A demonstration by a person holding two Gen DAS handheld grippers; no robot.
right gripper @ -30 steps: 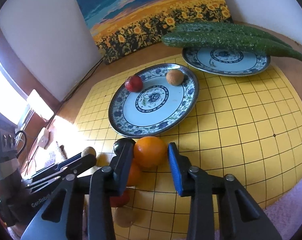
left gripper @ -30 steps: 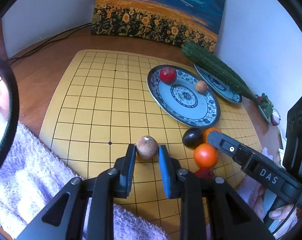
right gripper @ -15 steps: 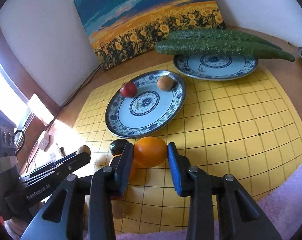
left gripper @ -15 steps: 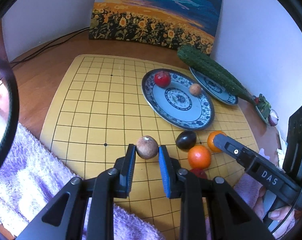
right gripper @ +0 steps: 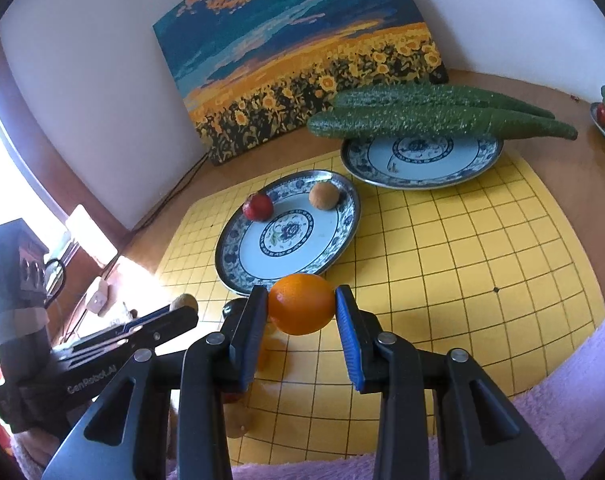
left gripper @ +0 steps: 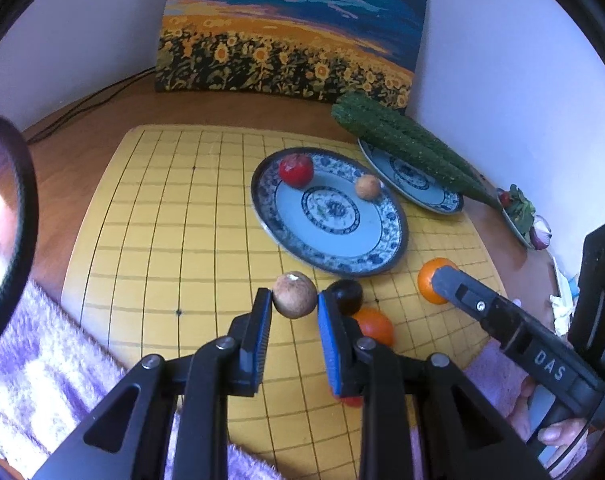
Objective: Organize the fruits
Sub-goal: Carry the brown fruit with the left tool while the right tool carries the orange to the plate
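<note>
Both fruits lifted, heading for the plate

Left gripper [left gripper: 291, 304] jaws clamp the brown fruit [left gripper: 294, 294]; right gripper [right gripper: 301, 312] jaws clamp the orange [right gripper: 301, 309]. Both have risen off the yellow board [right gripper: 462, 264] in the last second, with the fruit plate [right gripper: 238, 264] just beyond.

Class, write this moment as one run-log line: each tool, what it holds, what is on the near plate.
left tool: brown fruit | right tool: orange | near plate: red fruit, tan fruit

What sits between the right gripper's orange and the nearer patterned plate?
Nothing: in the right wrist view the held orange overlaps the near rim of the plate, with no fruit between them.
</note>
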